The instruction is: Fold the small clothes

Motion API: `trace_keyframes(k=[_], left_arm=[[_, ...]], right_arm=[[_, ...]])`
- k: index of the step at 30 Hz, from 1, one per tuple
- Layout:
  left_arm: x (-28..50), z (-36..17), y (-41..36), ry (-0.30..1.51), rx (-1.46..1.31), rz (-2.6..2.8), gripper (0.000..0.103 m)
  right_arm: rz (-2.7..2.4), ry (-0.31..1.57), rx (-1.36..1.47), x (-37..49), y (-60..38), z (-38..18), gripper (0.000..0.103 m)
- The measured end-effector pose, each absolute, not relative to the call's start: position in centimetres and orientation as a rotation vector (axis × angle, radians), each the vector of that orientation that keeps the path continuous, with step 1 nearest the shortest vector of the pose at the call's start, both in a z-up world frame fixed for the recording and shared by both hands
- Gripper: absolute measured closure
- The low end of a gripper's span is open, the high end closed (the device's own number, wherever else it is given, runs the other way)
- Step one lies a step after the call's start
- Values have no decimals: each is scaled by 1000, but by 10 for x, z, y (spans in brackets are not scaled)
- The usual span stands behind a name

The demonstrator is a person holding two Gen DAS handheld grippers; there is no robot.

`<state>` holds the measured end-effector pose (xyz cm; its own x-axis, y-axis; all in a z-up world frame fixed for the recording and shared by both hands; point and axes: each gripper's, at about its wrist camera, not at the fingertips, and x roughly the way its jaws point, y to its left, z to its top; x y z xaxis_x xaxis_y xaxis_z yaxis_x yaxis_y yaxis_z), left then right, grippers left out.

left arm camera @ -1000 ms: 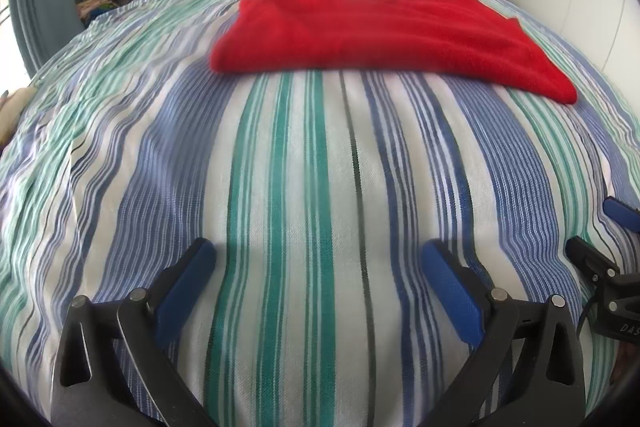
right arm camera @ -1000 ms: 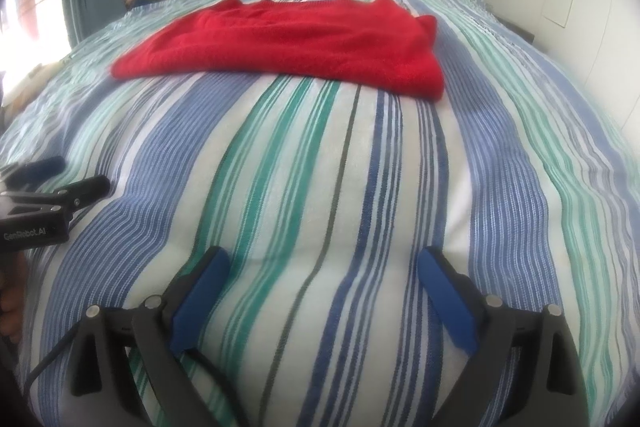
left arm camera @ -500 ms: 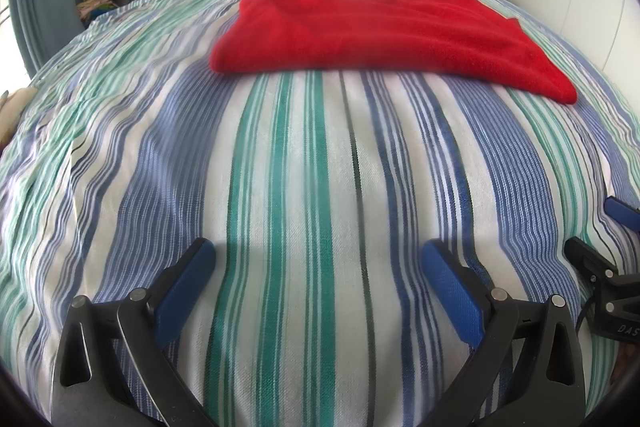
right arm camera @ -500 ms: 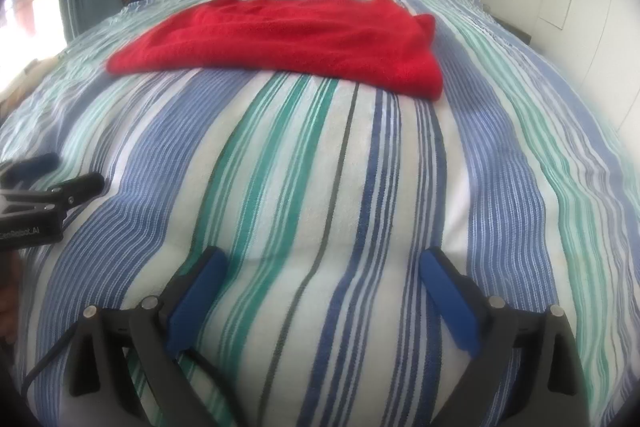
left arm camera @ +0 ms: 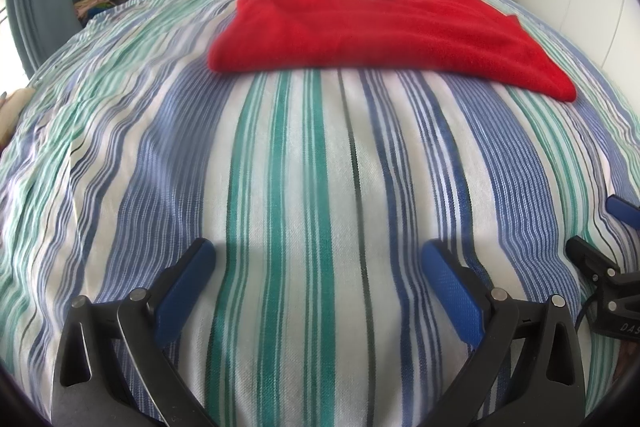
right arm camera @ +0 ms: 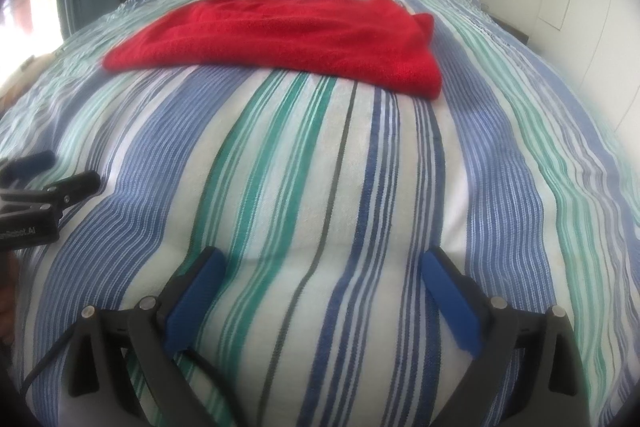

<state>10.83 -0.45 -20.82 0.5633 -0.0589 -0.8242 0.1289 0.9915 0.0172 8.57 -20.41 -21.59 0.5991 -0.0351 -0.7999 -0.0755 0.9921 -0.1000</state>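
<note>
red garment (left arm camera: pixel 380 31) flat on striped bedspread (left arm camera: pixel 304 163)

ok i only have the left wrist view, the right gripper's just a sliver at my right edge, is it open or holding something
Observer: Open. In the right wrist view the right gripper has its fingers wide apart, with only the striped bedspread between them.
Operator: is it touching the red thing yet
Observer: No. The red garment lies further up the bed, with a band of bare bedspread between its near edge and the fingertips.
Operator: anything trailing near it
Observer: A dark cable runs out from under its left finger, across the bedspread.
</note>
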Motion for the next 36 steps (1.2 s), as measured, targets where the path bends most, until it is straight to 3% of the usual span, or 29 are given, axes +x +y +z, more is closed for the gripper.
trace_keyframes(k=[3,5,10,13,17,19,20,21,24,29,34,36], left_arm=[[114,-188,8,1019,42,-192,2],[115,-168,26,979,-22,-216,2],[138,-132,58,917,-88,-235,2],[146,-134,67,870,-43,-191,2],[133,-176,88,879,-45,-132,2],[132,-196,92,954,-22,-106,3],[135,-194,92,961,-11,-102,7],[136,-187,93,921,-15,-120,7],[140,-169,101,821,2,-105,6],[160,-165,135,809,-79,-20,6],[158,-163,185,801,-178,99,7],[157,-163,200,798,-172,157,7]], right_arm=[[82,985,-74,90,-213,-201,7],[147,982,56,103,-235,-178,16],[146,894,329,189,-305,-128,17],[139,926,404,252,-326,-136,18],[93,1025,526,306,-333,-183,27],[86,1011,583,315,-333,-196,46],[97,1005,593,318,-332,-196,86],[93,1010,594,320,-330,-192,90],[76,996,523,320,-309,-153,90],[243,990,460,338,-224,-79,90],[374,1047,388,374,-113,-79,90],[415,1084,340,387,-73,-97,82]])
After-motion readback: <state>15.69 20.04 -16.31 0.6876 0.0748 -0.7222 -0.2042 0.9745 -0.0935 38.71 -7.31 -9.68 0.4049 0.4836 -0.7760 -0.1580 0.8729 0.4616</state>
